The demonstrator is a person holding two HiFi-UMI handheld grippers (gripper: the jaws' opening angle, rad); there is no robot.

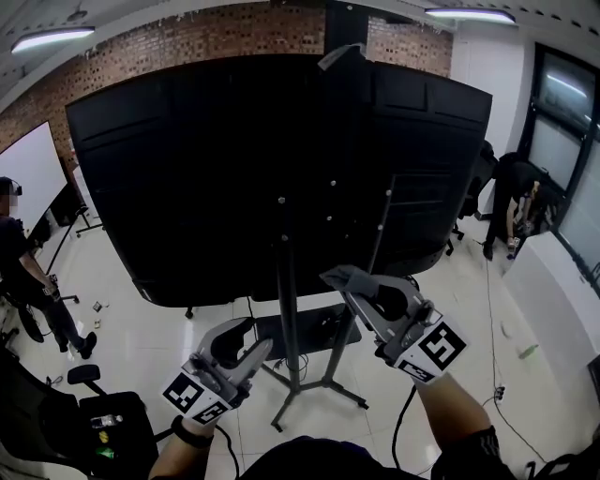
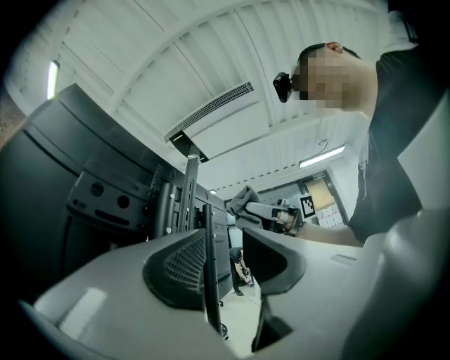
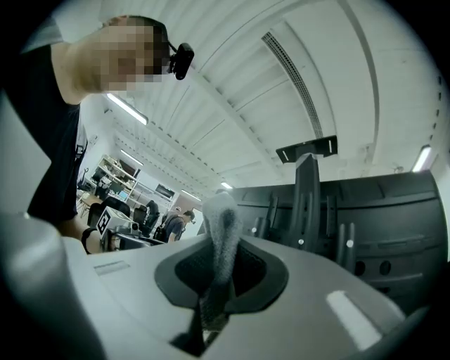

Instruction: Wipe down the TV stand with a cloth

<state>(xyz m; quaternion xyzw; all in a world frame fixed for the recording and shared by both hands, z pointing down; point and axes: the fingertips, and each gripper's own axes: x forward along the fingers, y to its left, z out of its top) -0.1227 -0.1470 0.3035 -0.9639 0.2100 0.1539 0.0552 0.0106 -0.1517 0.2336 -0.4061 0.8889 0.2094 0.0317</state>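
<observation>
Between the jaws of the right gripper (image 1: pixel 341 278) a grey cloth (image 3: pixel 222 218) is clamped. Its long axis runs along the jaws and its free end pokes past their tips toward the back of the TV (image 1: pixel 234 159). Lower left, the left gripper (image 1: pixel 261 347) has its jaws together, empty. Both are near the TV stand (image 1: pixel 286 309), whose pole rises upright from splayed legs on the floor (image 1: pixel 169 328).

Bright ceiling strip lights (image 1: pixel 469 15), heavy fisheye distortion, dark vignetted corners, soft foreground
</observation>
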